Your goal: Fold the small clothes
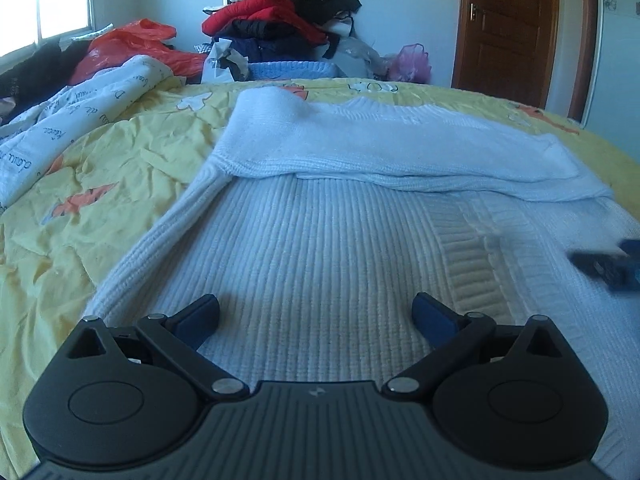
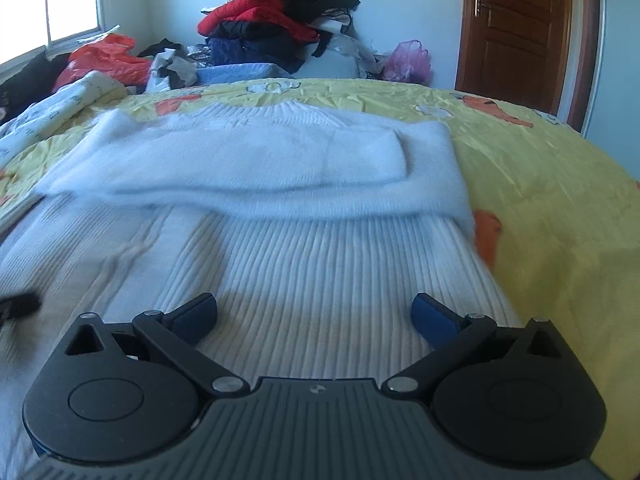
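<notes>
A white ribbed knit sweater (image 1: pixel 320 248) lies flat on the yellow bedsheet (image 1: pixel 132 152), with both sleeves folded across its upper part near the collar. My left gripper (image 1: pixel 316 308) hovers over the sweater's left lower part, open, with nothing between its blue pads. My right gripper (image 2: pixel 314 306) hangs over the right lower part of the same sweater (image 2: pixel 304 264), open wide and holding nothing. The right gripper's tip (image 1: pixel 608 266) shows blurred at the right edge of the left wrist view. The left gripper's tip (image 2: pixel 20 302) shows blurred at the left edge of the right wrist view.
A heap of red, black and dark blue clothes (image 1: pixel 280 20) is stacked at the far side of the bed. A white printed quilt (image 1: pixel 72 120) and red plastic bag (image 1: pixel 128 44) lie far left. A pink bag (image 2: pixel 408 60) and a brown door (image 2: pixel 516 36) stand at the far right.
</notes>
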`<action>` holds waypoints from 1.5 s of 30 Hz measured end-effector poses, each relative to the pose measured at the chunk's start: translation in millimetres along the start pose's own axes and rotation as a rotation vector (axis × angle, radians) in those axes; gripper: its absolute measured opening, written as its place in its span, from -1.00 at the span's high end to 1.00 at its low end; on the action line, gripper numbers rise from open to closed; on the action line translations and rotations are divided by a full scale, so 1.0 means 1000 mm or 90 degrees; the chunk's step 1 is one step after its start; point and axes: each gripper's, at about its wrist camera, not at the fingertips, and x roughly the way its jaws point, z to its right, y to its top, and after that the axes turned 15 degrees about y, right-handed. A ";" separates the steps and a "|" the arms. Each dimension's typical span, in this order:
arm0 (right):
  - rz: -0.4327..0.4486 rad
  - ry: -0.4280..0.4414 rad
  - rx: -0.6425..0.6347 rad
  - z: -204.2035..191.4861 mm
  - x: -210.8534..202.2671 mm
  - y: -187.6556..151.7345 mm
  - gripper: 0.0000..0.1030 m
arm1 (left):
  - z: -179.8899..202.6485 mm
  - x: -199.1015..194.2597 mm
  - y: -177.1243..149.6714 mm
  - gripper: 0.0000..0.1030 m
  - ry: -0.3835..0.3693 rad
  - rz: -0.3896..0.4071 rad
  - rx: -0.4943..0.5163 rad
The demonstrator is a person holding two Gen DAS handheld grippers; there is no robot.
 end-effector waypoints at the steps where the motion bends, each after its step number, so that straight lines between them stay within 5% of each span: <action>1: 0.001 0.000 -0.002 -0.003 -0.007 -0.006 -0.96 | 0.002 0.000 0.000 -1.00 0.004 0.001 0.004; 36: 0.007 0.006 -0.015 -0.022 -0.047 -0.048 -0.97 | 0.000 -0.001 -0.001 -1.00 0.000 -0.002 0.003; 45: 0.007 0.007 -0.014 -0.022 -0.047 -0.048 -0.97 | -0.013 -0.036 -0.030 -1.00 -0.006 -0.002 0.015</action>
